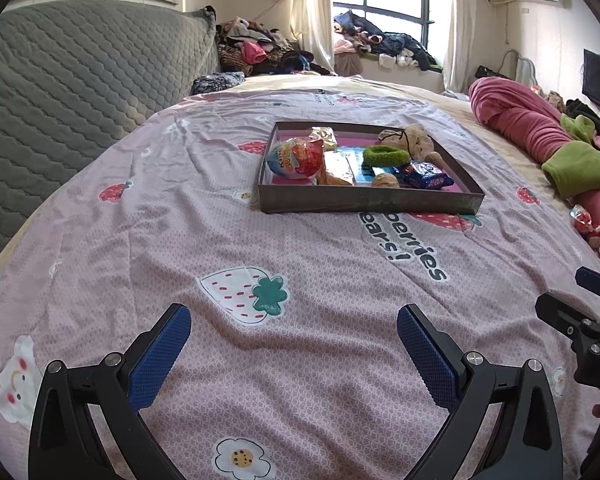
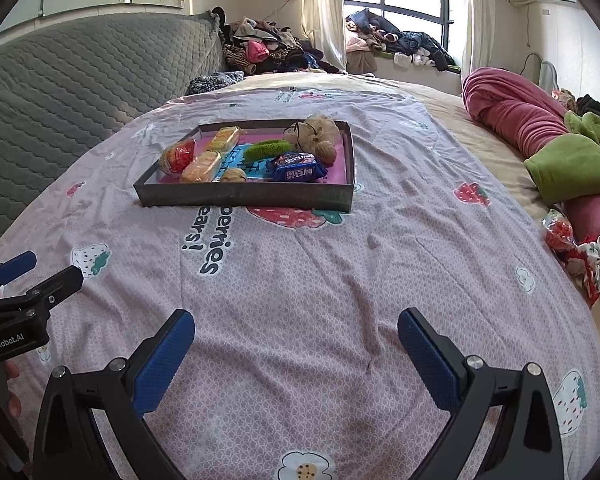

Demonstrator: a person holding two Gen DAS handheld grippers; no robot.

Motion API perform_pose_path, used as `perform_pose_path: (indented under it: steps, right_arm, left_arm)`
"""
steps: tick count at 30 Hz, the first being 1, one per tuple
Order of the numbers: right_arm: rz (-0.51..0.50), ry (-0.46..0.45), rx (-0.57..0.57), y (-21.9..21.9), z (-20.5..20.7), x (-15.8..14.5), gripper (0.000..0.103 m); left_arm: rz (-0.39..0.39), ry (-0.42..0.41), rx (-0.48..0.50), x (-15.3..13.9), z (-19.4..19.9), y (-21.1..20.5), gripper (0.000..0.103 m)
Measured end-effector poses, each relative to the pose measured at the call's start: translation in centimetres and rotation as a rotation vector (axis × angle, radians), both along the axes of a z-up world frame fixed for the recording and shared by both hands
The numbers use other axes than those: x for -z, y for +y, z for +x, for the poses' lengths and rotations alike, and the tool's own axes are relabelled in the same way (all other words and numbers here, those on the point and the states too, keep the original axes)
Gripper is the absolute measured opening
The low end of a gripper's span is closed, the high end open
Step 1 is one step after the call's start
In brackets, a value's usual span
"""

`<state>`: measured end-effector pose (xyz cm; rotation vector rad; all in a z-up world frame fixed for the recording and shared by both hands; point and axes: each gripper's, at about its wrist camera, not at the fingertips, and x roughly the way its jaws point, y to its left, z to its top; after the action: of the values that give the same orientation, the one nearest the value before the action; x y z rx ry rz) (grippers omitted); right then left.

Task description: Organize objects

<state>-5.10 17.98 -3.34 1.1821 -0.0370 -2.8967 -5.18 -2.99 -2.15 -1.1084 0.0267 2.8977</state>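
A dark shallow tray lies on the pink strawberry bedsheet. Inside it are a red egg-shaped sweet pack, yellow snack packets, a green hair scrunchie, a small teddy bear, a blue biscuit packet and a walnut. My left gripper hovers open over bare sheet, well short of the tray. Beside it, my right gripper is open and holds nothing.
A rolled pink blanket with green lining runs along the bed's right side, with a red and white wrapper beside it. A grey quilted headboard stands at the left. Clothes are piled by the window behind the bed.
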Motion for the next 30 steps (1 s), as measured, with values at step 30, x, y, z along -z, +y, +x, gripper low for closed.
perform_pose_path:
  steps: [30]
  right_arm:
    - [-0.003,-0.025,0.010,0.4,-0.3,2.1,0.103]
  left_arm:
    - [0.000,-0.011,0.020,1.8,-0.5,0.3,0.103]
